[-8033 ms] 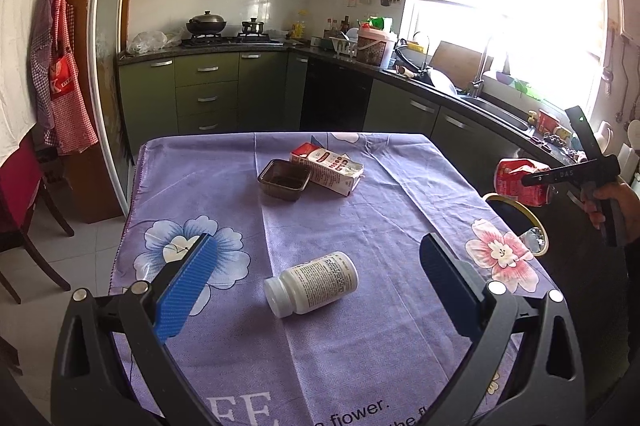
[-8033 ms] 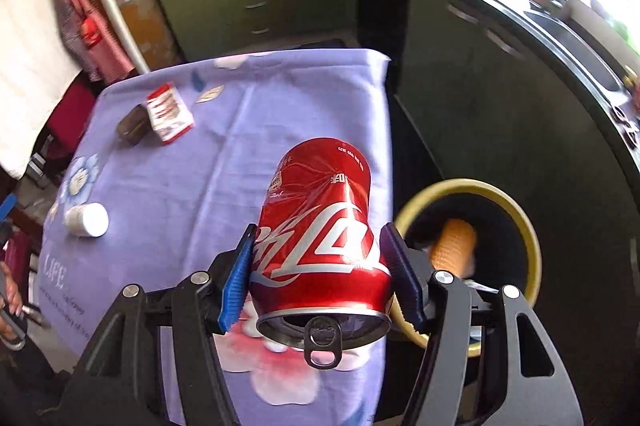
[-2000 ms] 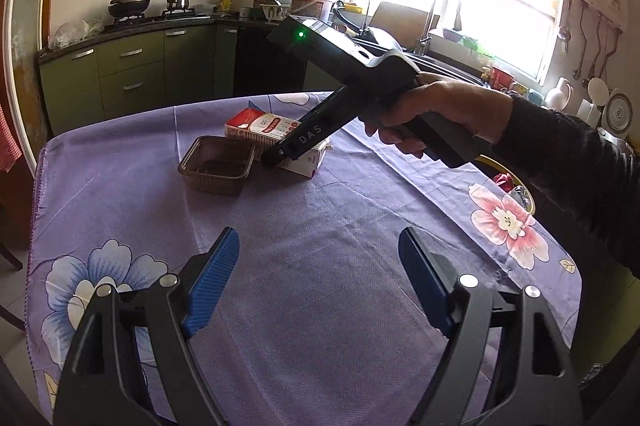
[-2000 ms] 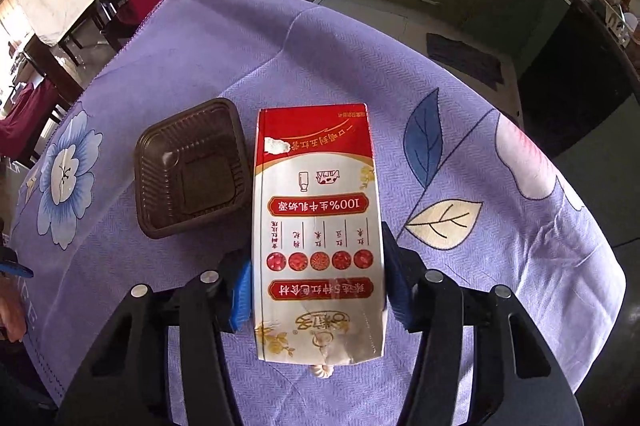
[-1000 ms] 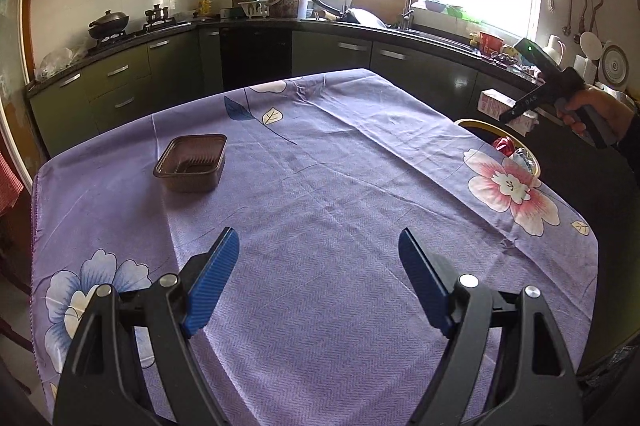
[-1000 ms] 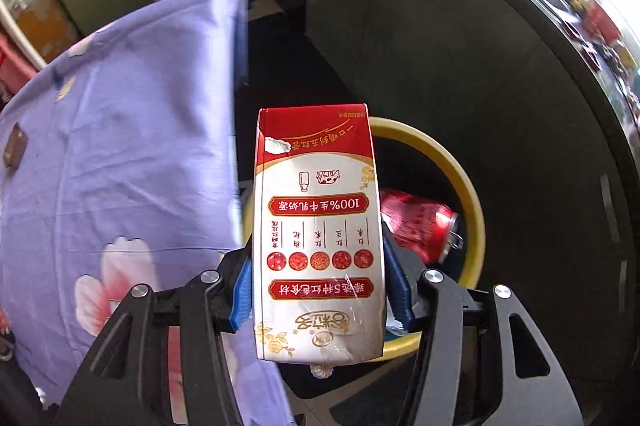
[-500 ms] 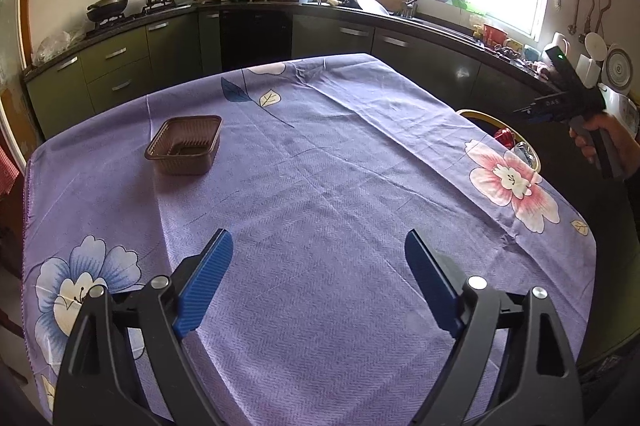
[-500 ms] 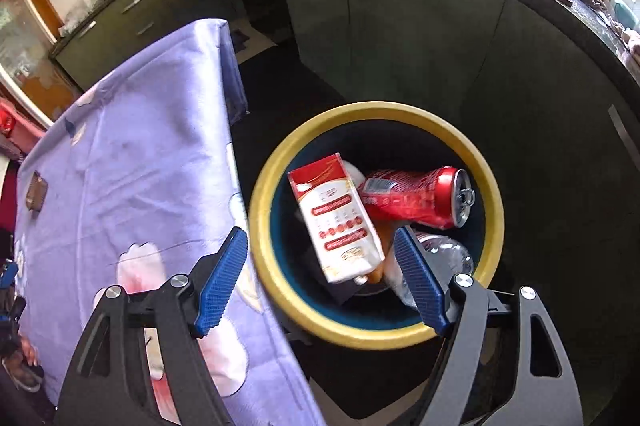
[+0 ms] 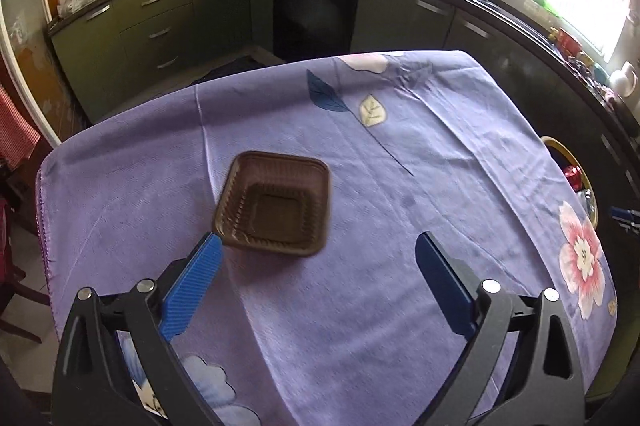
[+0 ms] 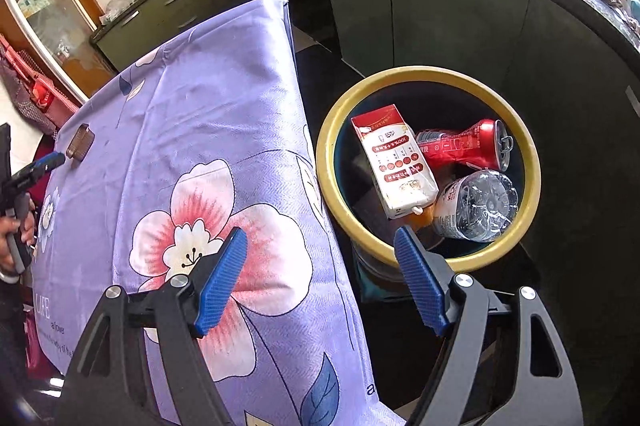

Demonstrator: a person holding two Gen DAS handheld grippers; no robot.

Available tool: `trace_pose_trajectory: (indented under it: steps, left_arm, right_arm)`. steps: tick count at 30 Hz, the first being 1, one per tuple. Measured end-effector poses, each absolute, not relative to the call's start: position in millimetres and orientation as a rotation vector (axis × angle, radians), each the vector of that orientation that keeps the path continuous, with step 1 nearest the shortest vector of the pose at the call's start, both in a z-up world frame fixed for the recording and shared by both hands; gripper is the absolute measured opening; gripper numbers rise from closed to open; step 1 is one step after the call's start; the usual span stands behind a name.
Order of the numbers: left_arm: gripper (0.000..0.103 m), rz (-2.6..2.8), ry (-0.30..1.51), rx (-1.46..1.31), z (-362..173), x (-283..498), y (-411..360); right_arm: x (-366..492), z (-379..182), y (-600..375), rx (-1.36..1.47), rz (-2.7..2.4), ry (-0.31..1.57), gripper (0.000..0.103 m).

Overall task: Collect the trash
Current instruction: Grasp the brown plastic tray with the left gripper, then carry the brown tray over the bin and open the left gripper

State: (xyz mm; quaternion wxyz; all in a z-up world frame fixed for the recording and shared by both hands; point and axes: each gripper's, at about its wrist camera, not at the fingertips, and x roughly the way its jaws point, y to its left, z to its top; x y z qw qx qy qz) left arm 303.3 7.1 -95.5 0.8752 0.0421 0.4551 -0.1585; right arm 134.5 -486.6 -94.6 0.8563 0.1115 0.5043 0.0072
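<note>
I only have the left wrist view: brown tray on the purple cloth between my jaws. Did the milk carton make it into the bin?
Observer: Yes, the milk carton lies inside the yellow-rimmed bin.
Operator: What else is in there?
Observer: A red cola can and a crushed clear bottle, both beside the carton.
Operator: Is the right gripper free?
Observer: The right gripper is open and empty, above the tablecloth's edge next to the bin.

A table (image 9: 400,306) carries a purple flowered cloth (image 9: 460,154). One brown plastic tray (image 9: 276,204) sits on the cloth. A bin (image 10: 424,74) stands beside the table.
</note>
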Motion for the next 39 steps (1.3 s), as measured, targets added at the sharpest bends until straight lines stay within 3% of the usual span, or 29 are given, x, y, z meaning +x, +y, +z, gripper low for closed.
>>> trace_pose_trajectory:
  steps: [12, 18, 33, 39]
  left_arm:
    - [0.091, -0.337, 1.077, 0.192, -116, 360, 9]
    - [0.067, -0.36, 1.125, 0.187, -123, 368, 6]
    - [0.065, -0.419, 1.084, 0.225, -96, 347, -15]
    - [0.065, -0.508, 1.056, 0.267, -71, 312, -60]
  right_arm:
    - [138, -101, -475, 0.23, 0.061, 1.075, 0.076]
    - [138, -104, -474, 0.23, 0.065, 1.085, 0.076]
    - [136, -106, -474, 0.241, 0.072, 1.082, 0.077]
    - [123, -100, -485, 0.258, 0.056, 1.045, 0.077]
